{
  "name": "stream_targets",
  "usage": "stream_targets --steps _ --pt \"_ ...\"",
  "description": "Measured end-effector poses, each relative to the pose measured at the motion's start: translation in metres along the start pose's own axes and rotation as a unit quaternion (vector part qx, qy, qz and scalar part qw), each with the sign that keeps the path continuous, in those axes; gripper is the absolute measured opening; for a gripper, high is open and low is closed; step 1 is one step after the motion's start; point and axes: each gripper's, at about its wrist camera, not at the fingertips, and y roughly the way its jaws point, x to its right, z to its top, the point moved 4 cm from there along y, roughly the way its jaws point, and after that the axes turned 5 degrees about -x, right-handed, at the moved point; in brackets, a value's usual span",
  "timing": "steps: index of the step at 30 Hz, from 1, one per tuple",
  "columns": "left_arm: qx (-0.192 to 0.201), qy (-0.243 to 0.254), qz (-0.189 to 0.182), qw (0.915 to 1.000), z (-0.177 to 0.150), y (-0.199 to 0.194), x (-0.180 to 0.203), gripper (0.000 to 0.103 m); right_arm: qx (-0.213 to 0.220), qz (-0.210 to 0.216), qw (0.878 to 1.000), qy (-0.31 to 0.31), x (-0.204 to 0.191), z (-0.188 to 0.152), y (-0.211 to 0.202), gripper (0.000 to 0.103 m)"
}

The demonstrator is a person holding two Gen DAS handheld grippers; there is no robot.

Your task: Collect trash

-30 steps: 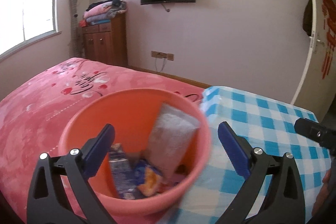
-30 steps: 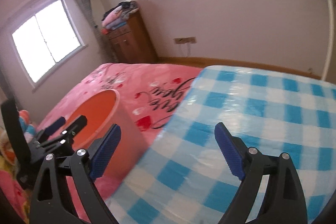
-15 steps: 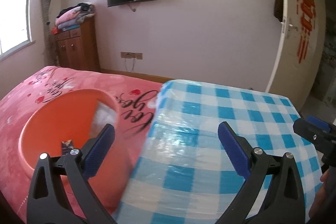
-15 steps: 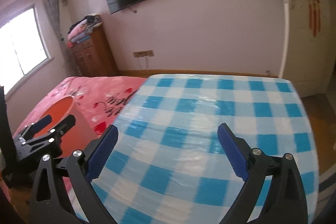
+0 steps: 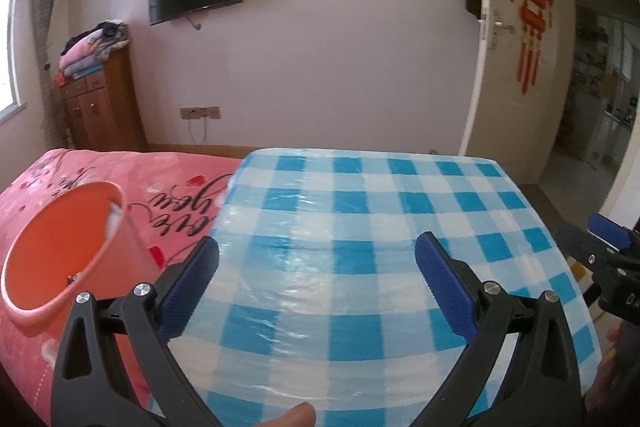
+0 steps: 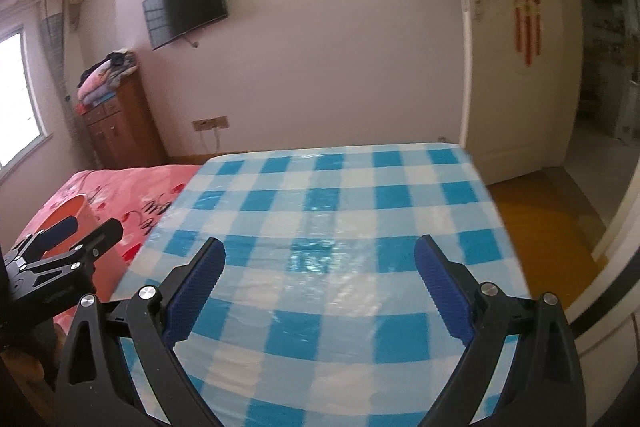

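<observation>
Left gripper (image 5: 316,255) level over checked table (image 5: 360,211), fingers (image 5: 192,283) wide apart, empty. Right gripper (image 6: 319,259) same pose beside it, fingers (image 6: 440,287) apart, empty. Orange bin (image 5: 60,251) on pink bed (image 5: 168,179), left of table; trash inside barely visible. Bedspread script unreadable.
</observation>
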Motion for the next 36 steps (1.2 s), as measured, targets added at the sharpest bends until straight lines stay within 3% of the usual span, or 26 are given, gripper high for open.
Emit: stream_targets --steps 7,18,32,36 --pt "-0.001 0.01 -0.023 0.9997 -0.005 -0.006 0.026 0.099 0.025 -0.039 0.999 0.0 0.021 -0.008 -0.022 0.094" --pt "0.012 0.029 -0.027 0.9991 -0.005 -0.018 0.044 0.099 0.049 -0.056 0.997 0.005 0.032 -0.01 -0.043 0.094" --pt "-0.002 0.025 -0.046 0.9986 -0.011 -0.008 0.046 0.099 0.031 -0.049 0.998 0.006 0.03 -0.015 -0.03 0.094" --pt "-0.025 0.031 -0.048 0.998 -0.02 0.011 0.053 0.099 0.013 -0.044 0.999 0.014 0.036 -0.02 -0.014 0.094"
